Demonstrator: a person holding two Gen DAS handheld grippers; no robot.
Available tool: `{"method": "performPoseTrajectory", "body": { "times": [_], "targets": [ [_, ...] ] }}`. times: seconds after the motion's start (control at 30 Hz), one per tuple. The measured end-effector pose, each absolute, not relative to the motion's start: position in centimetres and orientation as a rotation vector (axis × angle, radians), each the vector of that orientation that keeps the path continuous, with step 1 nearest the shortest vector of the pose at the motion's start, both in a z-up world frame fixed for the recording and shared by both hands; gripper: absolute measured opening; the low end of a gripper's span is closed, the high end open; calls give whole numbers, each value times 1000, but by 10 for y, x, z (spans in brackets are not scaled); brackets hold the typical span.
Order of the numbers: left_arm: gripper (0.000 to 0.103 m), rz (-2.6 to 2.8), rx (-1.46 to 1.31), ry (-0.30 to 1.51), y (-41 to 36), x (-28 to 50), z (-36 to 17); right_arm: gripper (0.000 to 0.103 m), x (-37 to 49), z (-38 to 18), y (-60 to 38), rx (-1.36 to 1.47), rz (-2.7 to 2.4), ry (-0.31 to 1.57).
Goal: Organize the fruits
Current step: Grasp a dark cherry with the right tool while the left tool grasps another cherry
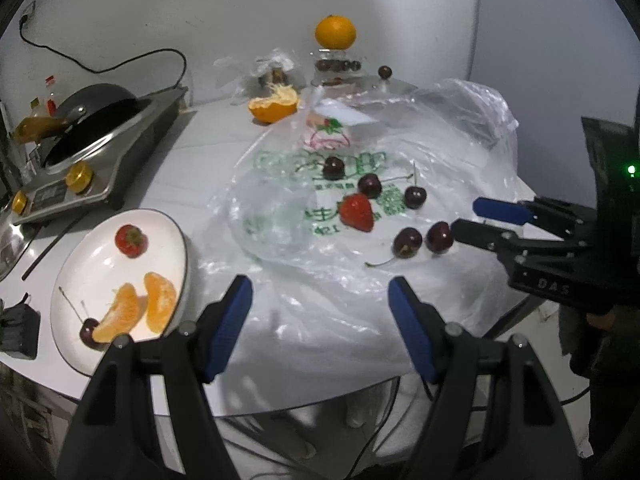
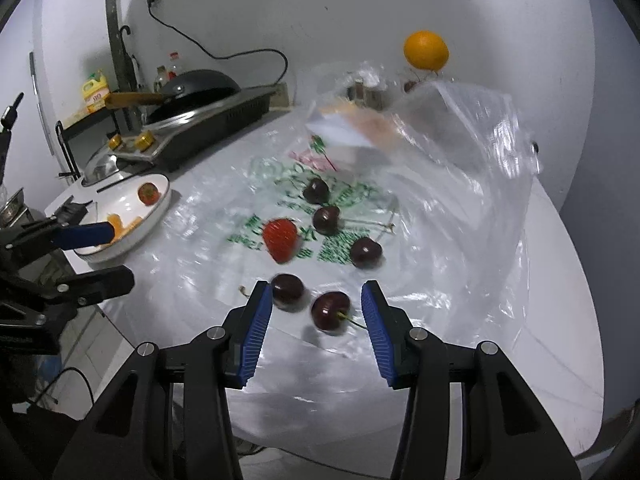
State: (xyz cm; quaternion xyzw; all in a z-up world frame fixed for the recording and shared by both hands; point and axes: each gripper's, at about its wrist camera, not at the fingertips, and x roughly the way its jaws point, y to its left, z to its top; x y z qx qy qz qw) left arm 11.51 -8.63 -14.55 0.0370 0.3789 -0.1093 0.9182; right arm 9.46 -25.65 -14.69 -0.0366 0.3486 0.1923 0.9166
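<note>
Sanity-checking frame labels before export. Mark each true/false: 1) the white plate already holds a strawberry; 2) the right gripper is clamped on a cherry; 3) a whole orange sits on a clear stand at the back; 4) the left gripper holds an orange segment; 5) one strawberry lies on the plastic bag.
1) True: a strawberry lies on the white plate.
2) False: the right gripper is open; a cherry lies between its fingers, ungripped.
3) True: the whole orange tops the clear stand.
4) False: the left gripper is open and empty; the orange segments lie on the plate.
5) True: one strawberry lies on the plastic bag.
</note>
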Motion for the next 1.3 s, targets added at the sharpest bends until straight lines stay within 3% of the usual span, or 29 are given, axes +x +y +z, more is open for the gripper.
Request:
{"method": "performPoseTrajectory", "body": {
  "times": [0.5,0.7,1.3],
  "targets": [
    [72,-216,86,781,-113,144,-149,49,118,-175,-241,-284,521,775],
    [72,-231,105,800,-123,155,-156,31,121,-178,-245,-290,538,777],
    [71,-331,244,846,-173,183,-184,31,127,-147,-279,-161,508,682]
  ]
}}
